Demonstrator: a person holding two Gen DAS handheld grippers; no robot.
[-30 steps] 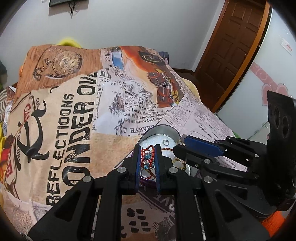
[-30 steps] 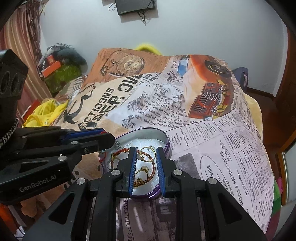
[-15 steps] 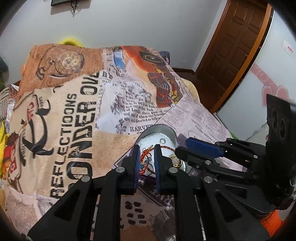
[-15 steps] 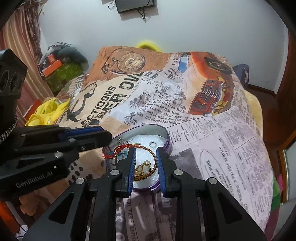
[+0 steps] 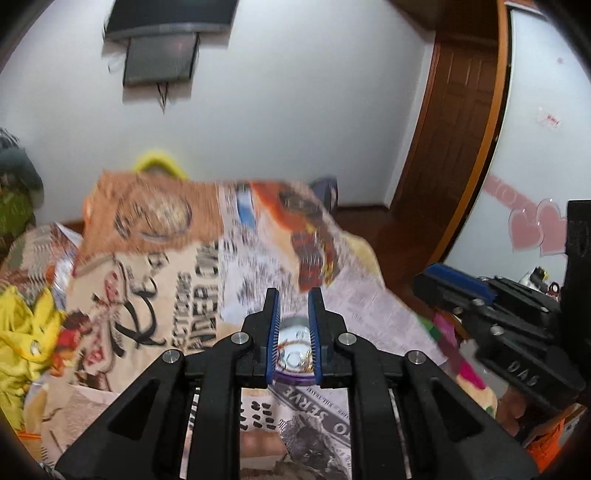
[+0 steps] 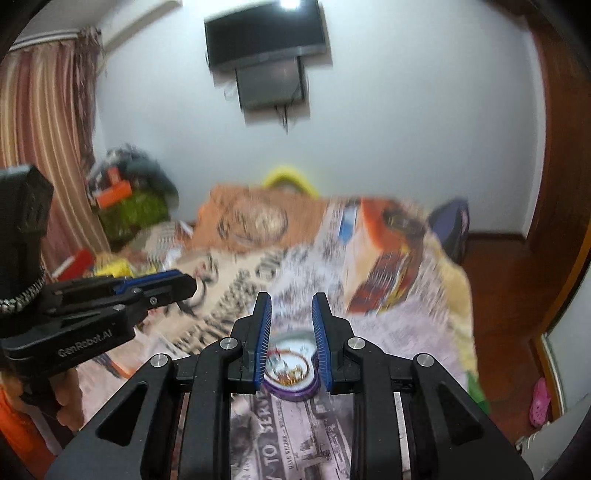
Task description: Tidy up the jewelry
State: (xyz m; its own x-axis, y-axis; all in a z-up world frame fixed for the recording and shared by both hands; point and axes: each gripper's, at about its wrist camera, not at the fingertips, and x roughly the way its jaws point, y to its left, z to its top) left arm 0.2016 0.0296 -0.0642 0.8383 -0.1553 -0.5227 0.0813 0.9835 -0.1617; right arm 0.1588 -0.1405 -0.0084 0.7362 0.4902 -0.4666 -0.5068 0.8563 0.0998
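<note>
Both grippers empty, above the jewelry tin.

Left wrist view: left gripper [image 5: 293,295] has its jaws narrowly apart on nothing; the tin [image 5: 293,354] with jewelry lies below on the printed bedspread [image 5: 147,288], the right gripper [image 5: 458,284] at the right. A door [image 5: 458,147] shows only here.
Right wrist view: right gripper [image 6: 291,299], narrow gap, holds nothing; tin [image 6: 291,363] near. A curtain [image 6: 40,147] shows only here. Heavy blur risks a misjudged descent, tipping the tin.

Right gripper [image 6: 290,301] above the bedspread [image 6: 402,328], jaws slightly apart, nothing between. Below them, purple-rimmed tin [image 6: 291,369] with red cord and gold rings. Left gripper [image 6: 184,284] at left. TV [image 6: 266,33] on wall.
</note>
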